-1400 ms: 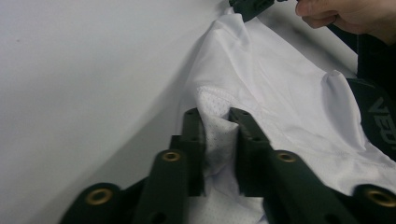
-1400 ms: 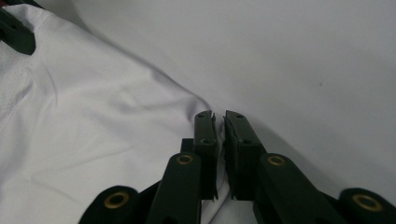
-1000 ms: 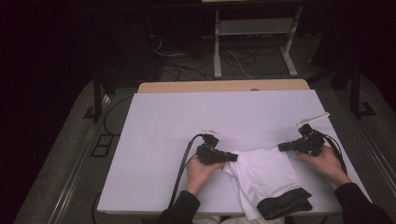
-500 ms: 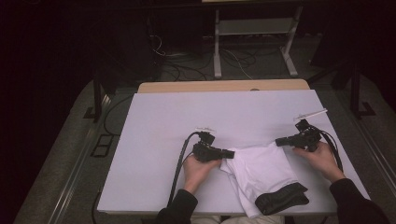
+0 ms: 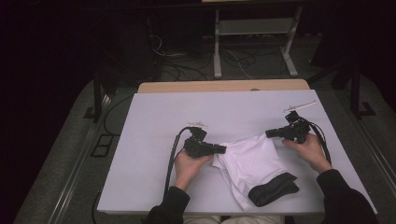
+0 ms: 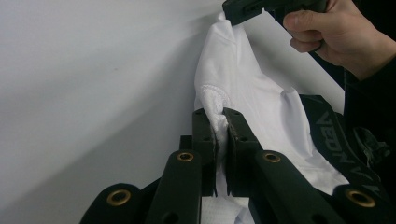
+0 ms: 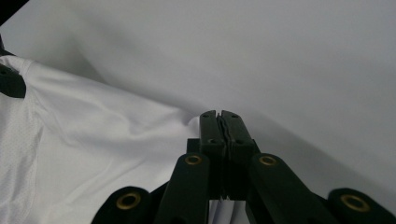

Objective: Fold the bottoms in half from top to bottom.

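A: Starting at the left of the high view, we see the left black two-jaw gripper (image 5: 223, 150) just left of centre frame, held by the person's left hand (image 5: 187, 164) on the flat white table top (image 5: 154, 126). How do its jaws stand?

B: In the left gripper view we see them pressed together on a bunched corner of the white fabric garment with a black lettered waistband (image 6: 252, 102), the cloth squeezed between the pads at lower centre.

A: And the garment itself?

B: In the high view we find it right of centre, in the lower half of the frame, stretched between the two grippers, with its black waistband (image 5: 273, 189) lying toward the bottom edge of the table.

A: Moving right, we reach the right black two-jaw gripper (image 5: 270, 133), at centre right, in the person's right hand (image 5: 309, 149).

B: In the right gripper view we see its jaws closed tight on a thin edge of the white cloth (image 7: 93, 154), which spreads across the lower left of that frame.
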`<state>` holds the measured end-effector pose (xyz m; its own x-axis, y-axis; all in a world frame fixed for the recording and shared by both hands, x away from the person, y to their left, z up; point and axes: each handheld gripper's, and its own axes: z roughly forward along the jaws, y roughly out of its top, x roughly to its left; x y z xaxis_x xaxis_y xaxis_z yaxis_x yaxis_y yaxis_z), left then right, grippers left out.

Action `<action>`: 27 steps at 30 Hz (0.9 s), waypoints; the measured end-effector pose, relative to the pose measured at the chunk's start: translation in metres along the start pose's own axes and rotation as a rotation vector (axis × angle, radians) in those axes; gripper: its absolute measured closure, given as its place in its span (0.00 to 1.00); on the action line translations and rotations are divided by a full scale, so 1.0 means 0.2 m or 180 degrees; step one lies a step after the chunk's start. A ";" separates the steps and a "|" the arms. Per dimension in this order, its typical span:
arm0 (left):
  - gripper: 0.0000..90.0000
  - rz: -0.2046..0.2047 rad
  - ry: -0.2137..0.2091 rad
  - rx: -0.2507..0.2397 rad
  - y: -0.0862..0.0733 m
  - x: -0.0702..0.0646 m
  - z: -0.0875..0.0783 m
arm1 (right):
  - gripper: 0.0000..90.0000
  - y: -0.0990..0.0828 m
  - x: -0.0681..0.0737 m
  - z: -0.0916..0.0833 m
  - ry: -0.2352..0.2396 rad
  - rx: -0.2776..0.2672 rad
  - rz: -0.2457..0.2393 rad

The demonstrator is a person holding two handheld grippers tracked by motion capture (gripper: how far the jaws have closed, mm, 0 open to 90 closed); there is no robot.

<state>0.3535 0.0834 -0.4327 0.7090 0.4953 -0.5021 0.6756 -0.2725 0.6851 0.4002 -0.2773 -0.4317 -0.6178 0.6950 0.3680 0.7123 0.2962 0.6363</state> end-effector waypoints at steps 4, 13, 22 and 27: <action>0.92 0.0004 0.0028 -0.0014 0.00 0.01 -0.03 | 0.97 0.03 0.02 0.02 -0.0003 0.0004 -0.0041; 0.92 0.0013 0.0094 -0.0027 0.01 0.02 -0.09 | 0.97 0.10 0.05 0.06 0.0001 0.0010 -0.0104; 0.92 0.0025 0.0195 0.0010 0.03 0.05 -0.13 | 0.97 0.15 0.08 0.10 -0.0004 0.0016 -0.0125; 0.92 0.0093 0.0279 0.0066 0.05 0.07 -0.15 | 0.97 0.17 0.08 0.13 -0.0021 0.0026 -0.0112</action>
<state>0.3637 0.1122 -0.4181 0.7087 0.5569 -0.4332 0.6594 -0.3045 0.6874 0.4223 -0.2383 -0.4226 -0.6403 0.6882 0.3411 0.6929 0.3259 0.6432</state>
